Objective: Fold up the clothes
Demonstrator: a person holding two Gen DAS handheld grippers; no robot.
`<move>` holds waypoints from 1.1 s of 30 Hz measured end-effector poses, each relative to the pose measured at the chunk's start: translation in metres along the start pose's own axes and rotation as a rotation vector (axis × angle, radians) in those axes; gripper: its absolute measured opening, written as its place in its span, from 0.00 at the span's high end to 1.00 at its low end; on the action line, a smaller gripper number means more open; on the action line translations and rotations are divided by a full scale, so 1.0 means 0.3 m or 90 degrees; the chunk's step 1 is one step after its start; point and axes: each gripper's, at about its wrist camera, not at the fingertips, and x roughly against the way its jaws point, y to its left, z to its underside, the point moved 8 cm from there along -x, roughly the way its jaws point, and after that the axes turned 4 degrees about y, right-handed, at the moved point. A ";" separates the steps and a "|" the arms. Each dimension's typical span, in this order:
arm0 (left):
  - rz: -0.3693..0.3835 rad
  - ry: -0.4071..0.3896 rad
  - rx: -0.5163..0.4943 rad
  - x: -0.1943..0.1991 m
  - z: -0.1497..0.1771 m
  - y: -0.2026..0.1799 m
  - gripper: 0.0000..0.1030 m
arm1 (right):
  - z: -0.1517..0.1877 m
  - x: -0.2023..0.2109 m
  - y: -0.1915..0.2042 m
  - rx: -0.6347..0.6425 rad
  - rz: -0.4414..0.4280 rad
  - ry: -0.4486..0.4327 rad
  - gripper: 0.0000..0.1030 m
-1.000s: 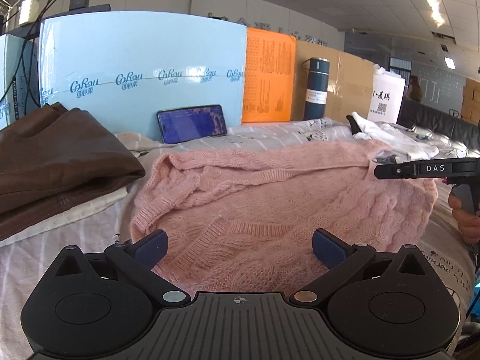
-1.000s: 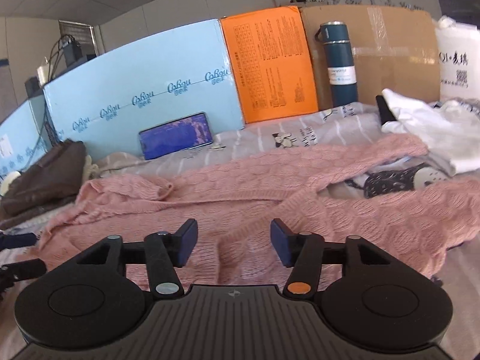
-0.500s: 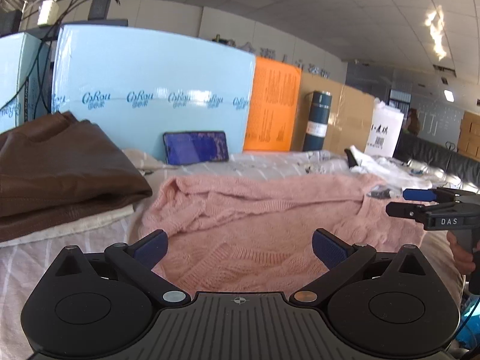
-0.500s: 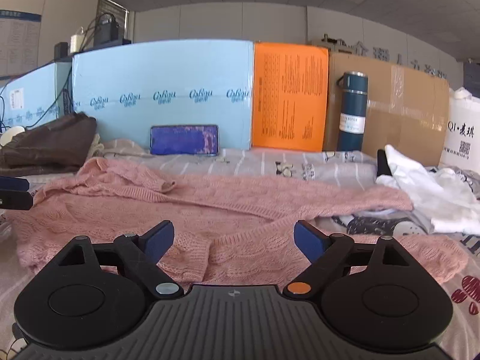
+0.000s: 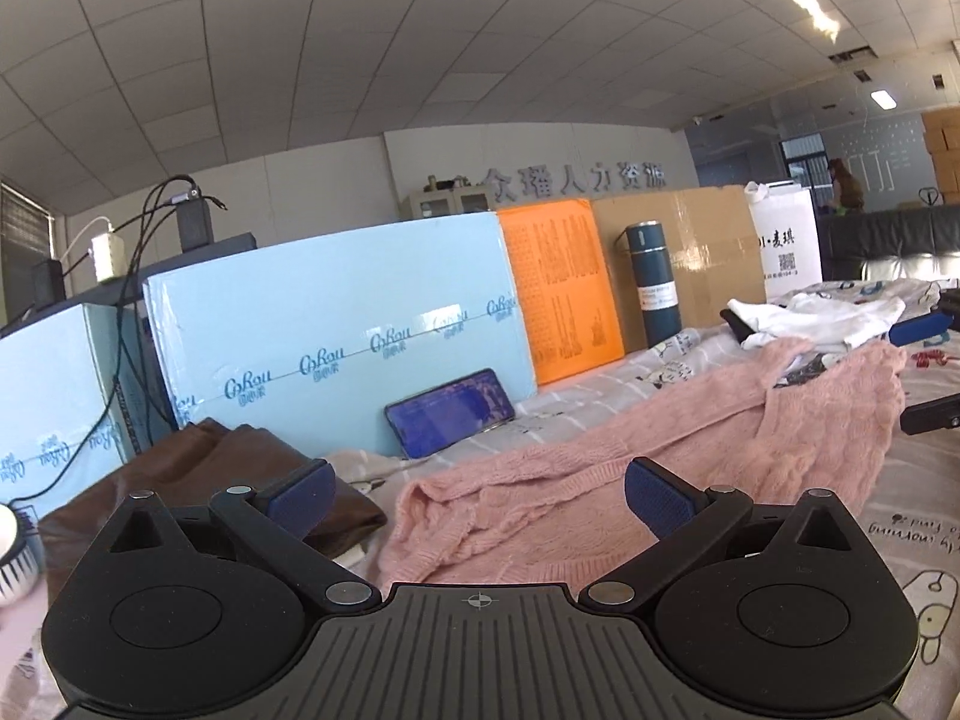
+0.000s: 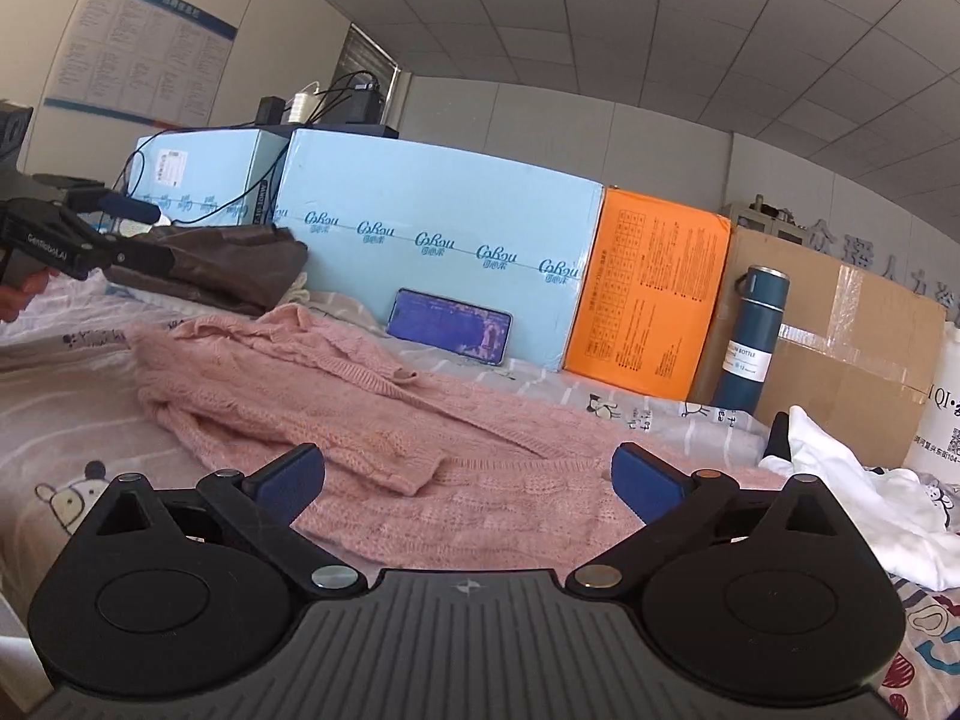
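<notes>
My left gripper [image 5: 477,495] and right gripper [image 6: 465,474] both hang above the bed with jaws wide apart, nothing between them. The pink cable-knit sweater [image 6: 384,420] lies spread across the printed bedsheet [image 6: 66,420], rumpled, one sleeve [image 6: 336,354] thrown over the body and the near hem doubled back. It is not a neat fold; whether a fold is under way or being undone, I cannot settle.

Judgement: whatever fold comes, each pair of jaws should take one layer of knit at a corner or edge, both at matching height, and keep the loose weave from stretching or dragging.

The left wrist view alone shows the sweater's far end reaching toward the white garments [image 5: 822,315], with my right gripper's blue tip at the frame edge. The right wrist view alone shows the crossed sleeve, the brown folded garment [image 6: 228,267] behind it, and my left gripper held over that end. The phone [image 6: 447,333] and the blue flask [image 6: 750,342] show in both views.
</notes>
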 end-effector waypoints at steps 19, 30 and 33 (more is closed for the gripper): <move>0.050 0.150 -0.277 0.037 0.127 -0.088 0.00 | 0.101 0.000 -0.087 0.178 -0.009 0.150 0.01; 0.129 0.204 -0.330 -0.053 0.179 -0.174 0.00 | 0.120 -0.063 -0.111 0.210 -0.033 0.176 0.01; 0.133 0.204 -0.341 -0.091 0.170 -0.192 0.00 | 0.111 -0.092 -0.100 0.222 -0.051 0.174 0.01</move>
